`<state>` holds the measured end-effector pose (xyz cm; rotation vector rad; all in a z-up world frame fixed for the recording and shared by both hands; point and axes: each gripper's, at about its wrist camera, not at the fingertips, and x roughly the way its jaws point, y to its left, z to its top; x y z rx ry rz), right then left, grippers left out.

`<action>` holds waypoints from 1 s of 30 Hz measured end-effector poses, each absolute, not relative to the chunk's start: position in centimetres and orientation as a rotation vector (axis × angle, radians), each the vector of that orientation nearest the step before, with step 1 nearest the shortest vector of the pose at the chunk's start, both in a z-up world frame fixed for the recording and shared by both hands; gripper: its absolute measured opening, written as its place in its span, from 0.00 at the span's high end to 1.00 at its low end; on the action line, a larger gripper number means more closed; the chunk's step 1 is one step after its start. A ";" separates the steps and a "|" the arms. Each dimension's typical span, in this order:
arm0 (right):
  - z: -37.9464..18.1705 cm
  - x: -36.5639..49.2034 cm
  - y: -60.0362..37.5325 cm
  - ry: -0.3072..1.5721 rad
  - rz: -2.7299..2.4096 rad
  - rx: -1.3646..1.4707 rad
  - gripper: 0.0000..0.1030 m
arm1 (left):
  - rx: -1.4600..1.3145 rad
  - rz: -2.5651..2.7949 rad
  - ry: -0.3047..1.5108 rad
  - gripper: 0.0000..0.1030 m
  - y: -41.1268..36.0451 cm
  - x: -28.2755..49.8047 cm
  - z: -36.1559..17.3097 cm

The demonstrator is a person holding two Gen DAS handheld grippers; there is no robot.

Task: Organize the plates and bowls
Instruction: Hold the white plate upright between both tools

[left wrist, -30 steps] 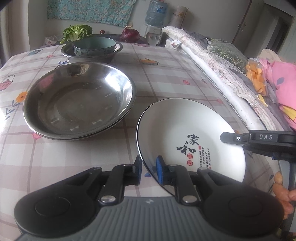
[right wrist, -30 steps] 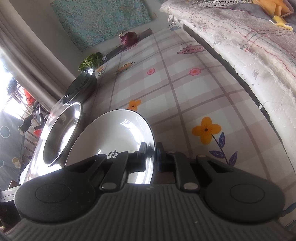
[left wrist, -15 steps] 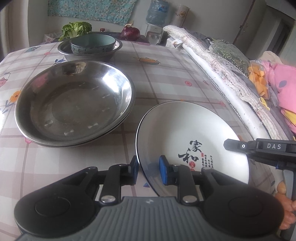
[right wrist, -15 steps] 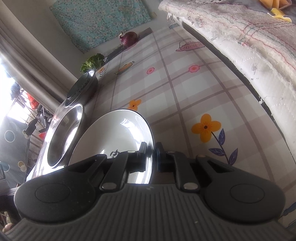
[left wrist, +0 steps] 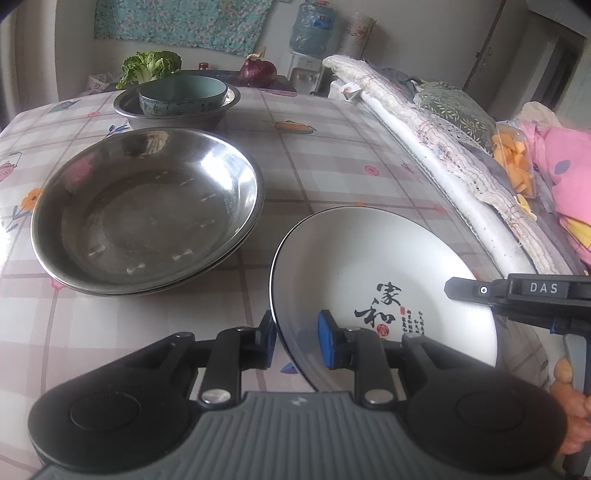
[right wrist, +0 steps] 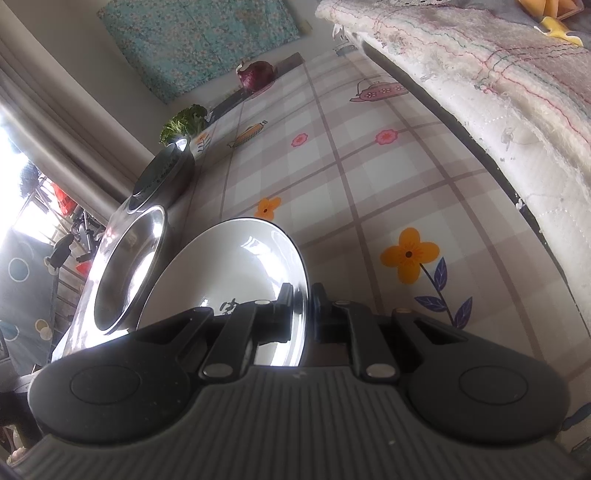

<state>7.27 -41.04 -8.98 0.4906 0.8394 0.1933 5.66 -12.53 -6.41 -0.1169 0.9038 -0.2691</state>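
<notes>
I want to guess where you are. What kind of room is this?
Probably a home dining corner: a table with a flowery tablecloth, steel plates, a water dispenser, and vegetables at the back.

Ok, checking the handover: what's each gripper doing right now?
Left gripper: open, fingers apart astride the white plate rim.
Right gripper: shut on the white plate's rim.

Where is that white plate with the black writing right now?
In the left wrist view the white plate sits tilted at lower right, beside the stacked steel basins, its right rim pinched by the right gripper.
</notes>
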 end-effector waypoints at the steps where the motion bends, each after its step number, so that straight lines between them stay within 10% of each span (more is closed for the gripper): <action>1: -8.9 7.2 -41.1 0.837 0.191 0.490 0.91 | -0.114 -0.270 0.905 0.77 -12.6 5.6 -6.4; 30: -9.1 7.9 -42.4 0.820 0.147 0.519 0.88 | -0.074 -0.307 0.884 0.76 -14.0 5.1 -6.9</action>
